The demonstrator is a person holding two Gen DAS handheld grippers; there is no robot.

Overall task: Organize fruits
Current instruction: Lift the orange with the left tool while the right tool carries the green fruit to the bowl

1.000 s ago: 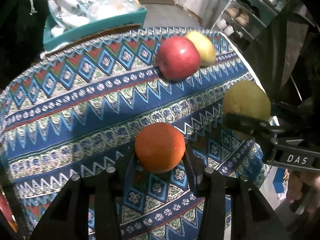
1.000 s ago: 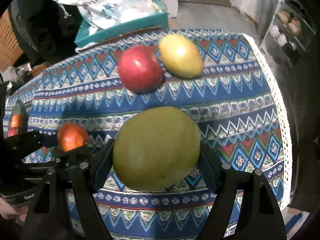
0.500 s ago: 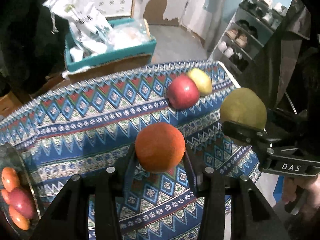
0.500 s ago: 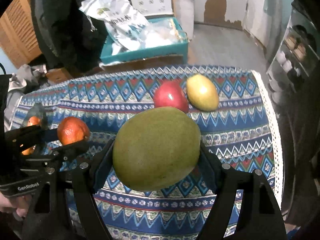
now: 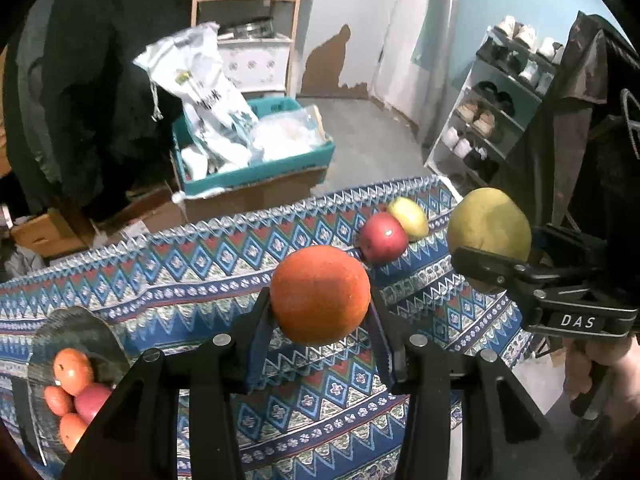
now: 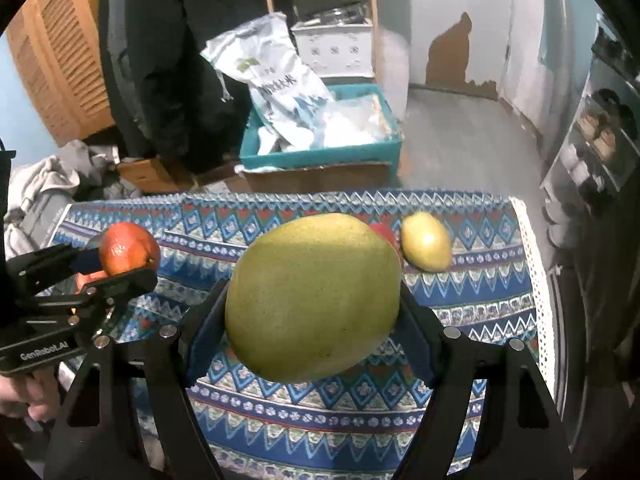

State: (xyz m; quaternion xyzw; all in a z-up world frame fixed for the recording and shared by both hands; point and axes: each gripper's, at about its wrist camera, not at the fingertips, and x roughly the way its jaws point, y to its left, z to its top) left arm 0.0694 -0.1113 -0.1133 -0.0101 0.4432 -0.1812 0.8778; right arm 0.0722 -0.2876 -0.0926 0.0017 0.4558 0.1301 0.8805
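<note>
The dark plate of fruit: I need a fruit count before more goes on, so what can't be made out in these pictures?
- Dark plate, left wrist view: its lower part is cut off by the left gripper's frame and the picture edge, so the count is uncertain.
- Red apple, right wrist view: mostly hidden behind the big green mango.

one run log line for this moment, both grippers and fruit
left gripper: shut on orange | right gripper: shut on mango | table: apple, lemon

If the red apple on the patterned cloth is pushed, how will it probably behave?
The round red apple would probably roll, since nothing holds it on the patterned tablecloth. The small yellow-green fruit seems to touch it, so that may shift too. Its skin looks glossy, so it is possibly a little slippery for tongs.
</note>
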